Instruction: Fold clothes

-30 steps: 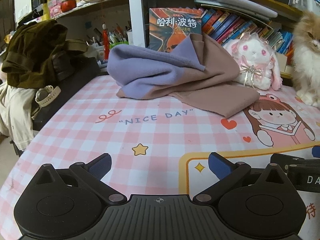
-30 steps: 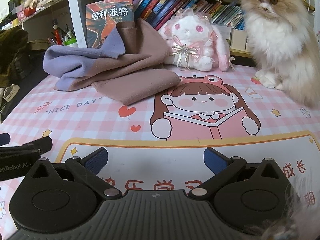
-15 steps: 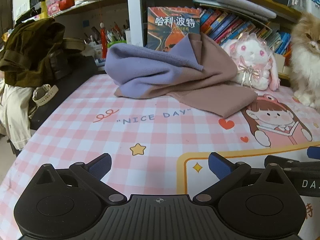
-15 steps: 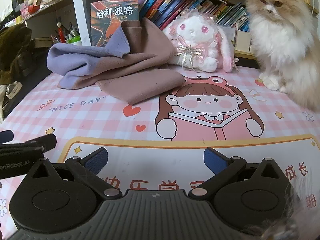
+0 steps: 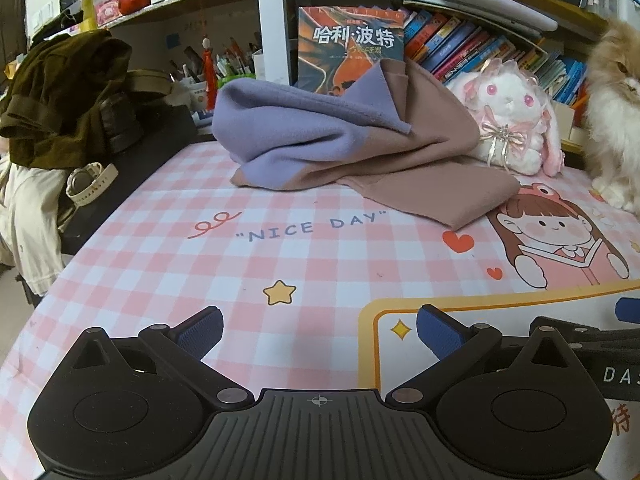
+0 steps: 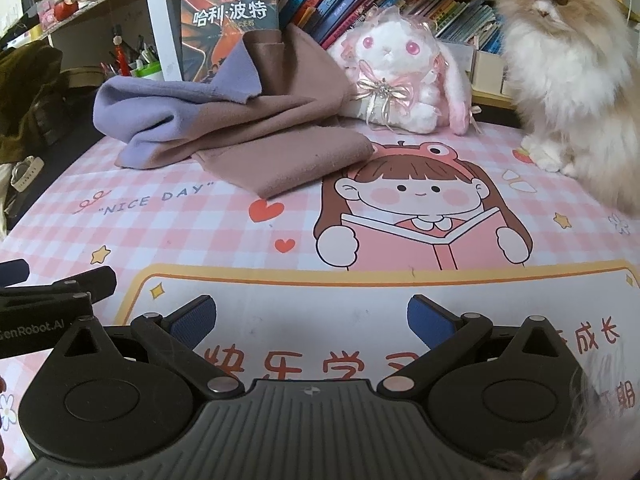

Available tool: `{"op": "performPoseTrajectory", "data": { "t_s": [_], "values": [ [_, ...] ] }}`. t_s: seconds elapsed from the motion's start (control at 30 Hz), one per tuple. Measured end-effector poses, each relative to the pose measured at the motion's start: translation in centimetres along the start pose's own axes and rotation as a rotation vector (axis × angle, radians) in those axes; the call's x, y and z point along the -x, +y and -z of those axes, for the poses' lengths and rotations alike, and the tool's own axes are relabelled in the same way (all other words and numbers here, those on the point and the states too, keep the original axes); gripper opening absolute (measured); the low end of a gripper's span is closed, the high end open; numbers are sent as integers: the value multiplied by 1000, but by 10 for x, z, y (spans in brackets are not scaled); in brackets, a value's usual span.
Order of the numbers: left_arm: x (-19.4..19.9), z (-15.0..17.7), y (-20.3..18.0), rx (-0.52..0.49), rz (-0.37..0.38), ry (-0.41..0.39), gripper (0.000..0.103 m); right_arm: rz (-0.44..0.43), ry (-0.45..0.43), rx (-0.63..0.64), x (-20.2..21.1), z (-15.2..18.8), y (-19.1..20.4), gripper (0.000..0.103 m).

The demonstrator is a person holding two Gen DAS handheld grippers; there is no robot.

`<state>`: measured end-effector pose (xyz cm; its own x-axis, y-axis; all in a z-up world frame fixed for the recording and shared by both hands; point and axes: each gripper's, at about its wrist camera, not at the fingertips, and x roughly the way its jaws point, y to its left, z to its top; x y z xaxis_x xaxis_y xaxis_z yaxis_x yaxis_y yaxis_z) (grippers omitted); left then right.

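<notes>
A crumpled lilac and dusty-pink cloth (image 5: 352,148) lies in a heap at the far side of the pink checked table mat (image 5: 240,264); it also shows in the right wrist view (image 6: 248,132). My left gripper (image 5: 319,330) is open and empty, low over the mat, well short of the cloth. My right gripper (image 6: 311,320) is open and empty, near the front of the mat. The left gripper's side (image 6: 52,300) shows at the left edge of the right wrist view.
A fluffy cat (image 6: 572,72) sits on the mat at the right. A white plush rabbit (image 6: 400,76) and a book (image 5: 352,52) stand behind the cloth. Dark clothes (image 5: 60,100) and a watch (image 5: 90,182) lie at the left. Bookshelves line the back.
Both grippers have crept slightly forward toward the cloth. Both stay open; the cloth has not moved.
</notes>
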<state>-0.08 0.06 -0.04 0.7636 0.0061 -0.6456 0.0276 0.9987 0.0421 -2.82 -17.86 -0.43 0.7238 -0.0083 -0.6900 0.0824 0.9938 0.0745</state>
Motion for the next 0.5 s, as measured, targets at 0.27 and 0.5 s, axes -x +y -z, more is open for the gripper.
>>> {"op": "performPoseTrajectory", "data": {
  "t_s": [0.27, 0.5],
  "values": [
    [0, 0, -1, -2, 7, -2, 103, -4, 6, 4, -2, -1, 0, 103],
    [-1, 1, -1, -3, 13, -2, 103, -17, 6, -8, -3, -3, -2, 103]
  ]
}}
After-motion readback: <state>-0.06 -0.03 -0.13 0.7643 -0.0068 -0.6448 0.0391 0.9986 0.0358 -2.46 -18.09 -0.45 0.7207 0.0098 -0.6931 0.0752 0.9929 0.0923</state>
